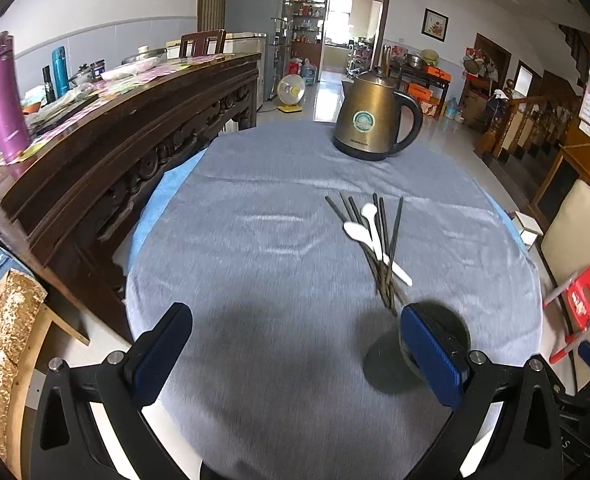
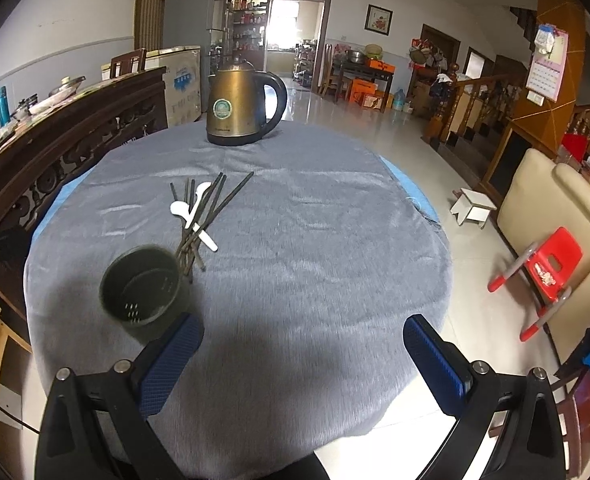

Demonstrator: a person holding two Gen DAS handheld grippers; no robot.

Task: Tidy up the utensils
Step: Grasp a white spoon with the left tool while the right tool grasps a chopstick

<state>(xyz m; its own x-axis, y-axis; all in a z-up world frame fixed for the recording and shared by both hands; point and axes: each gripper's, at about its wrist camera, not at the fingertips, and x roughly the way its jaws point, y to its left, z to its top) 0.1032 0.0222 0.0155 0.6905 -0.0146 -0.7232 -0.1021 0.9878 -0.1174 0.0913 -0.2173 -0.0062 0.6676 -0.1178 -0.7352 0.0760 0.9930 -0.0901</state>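
Observation:
A pile of dark chopsticks (image 1: pixel 383 248) (image 2: pixel 205 216) and two white spoons (image 1: pixel 369 226) (image 2: pixel 193 210) lies on the round table's grey cloth (image 1: pixel 275 240) (image 2: pixel 315 240). A dark round utensil holder (image 2: pixel 143 290) stands upright and empty just in front of the pile; in the left wrist view the holder (image 1: pixel 439 320) is partly hidden behind the right finger. My left gripper (image 1: pixel 295 320) is open and empty, to the left of the holder. My right gripper (image 2: pixel 303 330) is open and empty, to the right of the holder.
A brass electric kettle (image 1: pixel 375 116) (image 2: pixel 243 104) stands at the table's far side. A carved dark wooden sideboard (image 1: pixel 115 140) with bottles and dishes runs along the left. A cream chair and red stool (image 2: pixel 551 264) stand at the right.

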